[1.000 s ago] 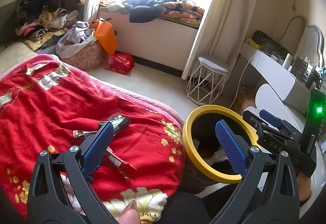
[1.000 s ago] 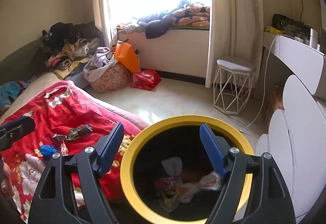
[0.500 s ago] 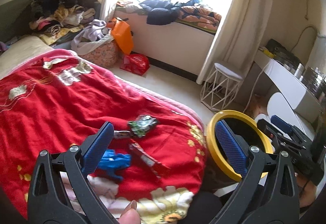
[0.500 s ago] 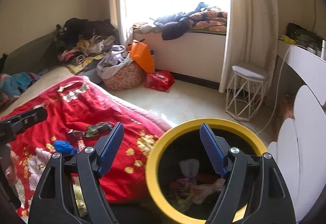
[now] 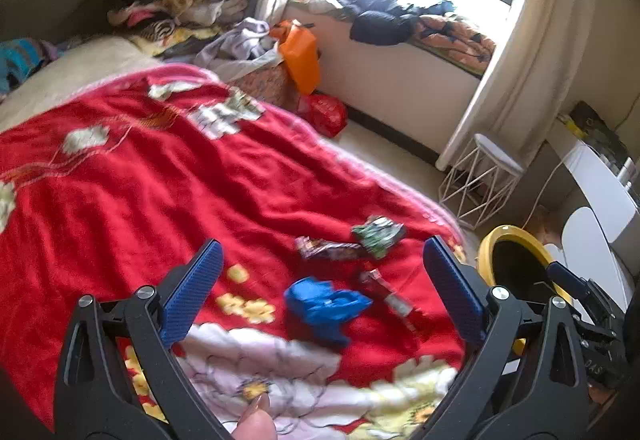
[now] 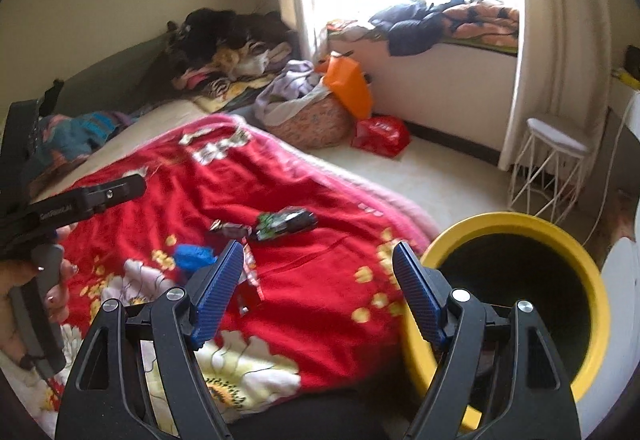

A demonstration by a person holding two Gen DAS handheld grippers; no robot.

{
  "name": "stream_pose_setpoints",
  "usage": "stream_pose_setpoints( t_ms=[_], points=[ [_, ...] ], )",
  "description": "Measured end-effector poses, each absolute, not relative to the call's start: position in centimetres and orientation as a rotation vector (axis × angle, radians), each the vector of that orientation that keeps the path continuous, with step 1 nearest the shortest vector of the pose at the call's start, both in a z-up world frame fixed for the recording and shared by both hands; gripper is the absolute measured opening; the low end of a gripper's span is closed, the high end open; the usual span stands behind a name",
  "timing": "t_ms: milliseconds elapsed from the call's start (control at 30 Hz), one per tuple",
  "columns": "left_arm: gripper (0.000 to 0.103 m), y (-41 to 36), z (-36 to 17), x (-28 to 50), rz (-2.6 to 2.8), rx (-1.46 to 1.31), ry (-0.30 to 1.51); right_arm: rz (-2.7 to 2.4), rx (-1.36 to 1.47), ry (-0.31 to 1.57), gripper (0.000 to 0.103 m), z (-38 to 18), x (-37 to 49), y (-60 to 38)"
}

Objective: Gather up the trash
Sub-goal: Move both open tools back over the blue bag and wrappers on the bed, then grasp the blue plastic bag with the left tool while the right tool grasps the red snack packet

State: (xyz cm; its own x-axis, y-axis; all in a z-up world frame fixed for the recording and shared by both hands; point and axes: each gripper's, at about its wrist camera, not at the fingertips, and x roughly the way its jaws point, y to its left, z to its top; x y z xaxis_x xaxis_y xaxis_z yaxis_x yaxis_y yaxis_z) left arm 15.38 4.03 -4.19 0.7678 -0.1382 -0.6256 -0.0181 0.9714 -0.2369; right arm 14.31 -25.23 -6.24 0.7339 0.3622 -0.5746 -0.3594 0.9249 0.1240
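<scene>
Trash lies on the red flowered blanket [image 5: 120, 192]: a crumpled blue piece [image 5: 324, 304], a red wrapper [image 5: 386, 292], a green wrapper [image 5: 378, 232] and a dark foil wrapper [image 5: 324, 248]. My left gripper [image 5: 320, 280] stands open over the bed, the blue piece between and just beyond its fingertips. The yellow-rimmed black bin [image 6: 516, 292] stands beside the bed at the right. My right gripper [image 6: 318, 272] is open and empty, over the blanket's edge next to the bin; the same blue piece [image 6: 192, 256] and green wrapper [image 6: 284, 224] lie ahead of it.
A white wire stool [image 6: 552, 168] stands by the curtain. A red bag [image 6: 380, 136], an orange bag [image 6: 348, 84] and a laundry basket [image 6: 308, 120] sit on the floor under the window. Clothes are heaped at the bed's far end. White furniture [image 5: 600, 192] lines the right side.
Both grippers swung left, away from the bin and over the bed. The bin slid to the right edge of both views and the trash on the blanket came into the middle.
</scene>
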Motion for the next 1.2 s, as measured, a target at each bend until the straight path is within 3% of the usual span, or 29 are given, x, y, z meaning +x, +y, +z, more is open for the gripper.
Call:
stream_pose_setpoints(
  t_ms=[267, 433, 700, 833, 1000, 1200],
  points=[
    [0.091, 5.9, -7.5, 15.7, -0.075, -0.297, 0.794, 0.502, 0.025, 0.749, 0.074, -9.0, 16.1, -22.9],
    [0.071, 6.2, -9.5, 16.1, -0.115, -0.357, 0.85, 0.546, 0.034, 0.818, 0.064, -10.7, 17.5, -21.6],
    [0.055, 5.5, -11.5, 16.9, -0.177, -0.429, 0.901, 0.605, 0.02, 0.916, 0.047, -13.3, 19.0, -18.9],
    [0.051, 5.2, -12.5, 17.3, -0.201, -0.464, 0.922, 0.621, 0.014, 0.948, 0.021, -14.2, 19.1, -18.2],
    [0.043, 4.9, -13.4, 17.7, -0.176, -0.468, 0.946, 0.651, 0.008, 0.935, 0.016, -14.0, 18.0, -18.4],
    [0.015, 4.9, -13.6, 17.3, -0.204, -0.486, 0.953, 0.67, 0.002, 0.9, 0.014, -12.8, 16.4, -19.0]
  ],
)
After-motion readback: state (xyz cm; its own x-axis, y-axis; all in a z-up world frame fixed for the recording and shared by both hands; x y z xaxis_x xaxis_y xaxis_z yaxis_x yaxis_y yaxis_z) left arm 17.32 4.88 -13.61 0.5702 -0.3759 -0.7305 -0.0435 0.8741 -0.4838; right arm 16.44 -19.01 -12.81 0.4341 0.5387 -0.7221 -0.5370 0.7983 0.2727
